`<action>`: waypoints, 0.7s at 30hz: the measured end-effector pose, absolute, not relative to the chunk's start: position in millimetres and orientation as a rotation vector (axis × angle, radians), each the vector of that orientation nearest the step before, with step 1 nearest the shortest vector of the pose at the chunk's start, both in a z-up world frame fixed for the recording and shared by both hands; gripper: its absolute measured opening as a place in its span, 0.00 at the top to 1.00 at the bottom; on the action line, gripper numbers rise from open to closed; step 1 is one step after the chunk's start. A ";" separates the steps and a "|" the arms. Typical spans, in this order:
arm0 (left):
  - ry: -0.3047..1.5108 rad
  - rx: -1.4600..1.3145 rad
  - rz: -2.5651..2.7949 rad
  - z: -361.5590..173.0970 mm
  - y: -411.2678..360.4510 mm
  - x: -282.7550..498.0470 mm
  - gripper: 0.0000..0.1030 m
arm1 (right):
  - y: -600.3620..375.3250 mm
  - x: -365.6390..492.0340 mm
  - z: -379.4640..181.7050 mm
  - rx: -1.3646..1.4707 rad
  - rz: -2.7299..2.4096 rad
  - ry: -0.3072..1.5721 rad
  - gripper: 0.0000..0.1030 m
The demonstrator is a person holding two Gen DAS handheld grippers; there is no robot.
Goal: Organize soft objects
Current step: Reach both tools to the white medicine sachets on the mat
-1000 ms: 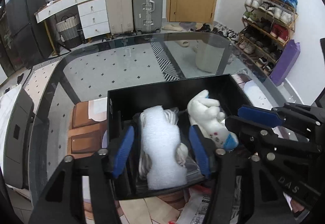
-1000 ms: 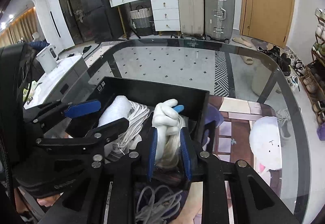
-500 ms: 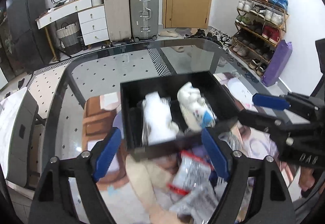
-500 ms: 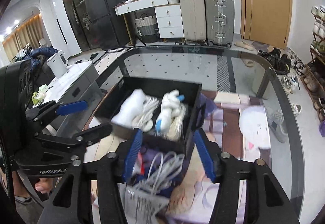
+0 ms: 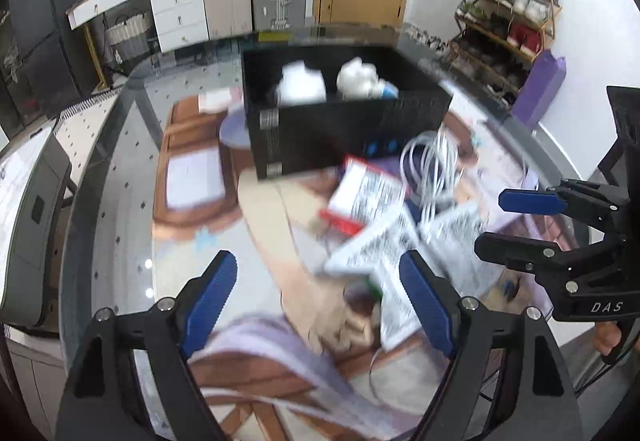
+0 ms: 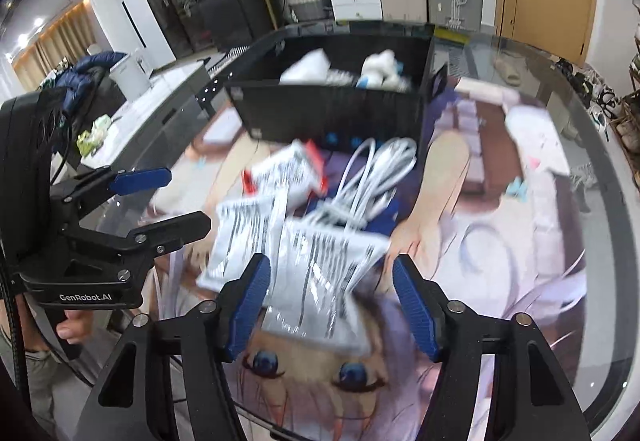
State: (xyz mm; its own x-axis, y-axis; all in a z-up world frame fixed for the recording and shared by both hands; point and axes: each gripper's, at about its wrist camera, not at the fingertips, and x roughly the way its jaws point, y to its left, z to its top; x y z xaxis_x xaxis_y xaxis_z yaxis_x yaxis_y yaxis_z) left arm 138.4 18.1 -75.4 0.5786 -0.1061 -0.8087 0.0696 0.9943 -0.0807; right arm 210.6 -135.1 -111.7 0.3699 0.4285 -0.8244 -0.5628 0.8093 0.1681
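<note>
On the left, the left gripper (image 5: 318, 301) hangs above the glass desk (image 5: 108, 209) with its blue-padded jaws spread wide and nothing between them. In the right wrist view its black body carries the white lettering "GenRobot.AI".

Toward the middle, the black bin (image 5: 344, 137) stands on the printed mat (image 6: 500, 241) that covers the desk. Inside it lie two soft objects side by side: a white foam piece (image 5: 300, 85) on the left and a white plush toy (image 5: 360, 79) with a blue tip on the right. Both frames are motion-blurred, so the small label strips on the bin's front wall cannot be read.

Just in front of the bin a heap rests on the mat: a coil of white cable (image 6: 376, 177), a packet with red edging (image 6: 288, 173), and several white packets (image 6: 320, 265) printed with dark lines of text too smeared to make out.

On the right, the right gripper (image 6: 332, 305) hovers over the nearest white packets, its jaws equally wide apart and holding nothing. In the left wrist view its body shows the letters "DAS".
</note>
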 end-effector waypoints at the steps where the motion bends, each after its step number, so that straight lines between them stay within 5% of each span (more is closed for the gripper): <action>1: 0.956 -0.046 -0.102 -76.1 12.7 138.5 0.19 | -132.5 209.1 -116.1 -0.155 0.636 1.014 0.29; 10: 0.956 -0.042 -0.118 -76.8 4.5 132.7 0.19 | -115.4 202.1 -135.1 -0.219 0.635 1.038 0.27; 15: 0.953 -0.033 -0.128 -76.4 1.2 131.0 0.19 | -119.1 204.3 -133.6 -0.232 0.649 1.039 0.51; 21: 0.958 -0.037 -0.128 -78.3 -1.8 131.8 0.19 | -132.0 205.0 -127.0 -0.244 0.657 1.032 0.58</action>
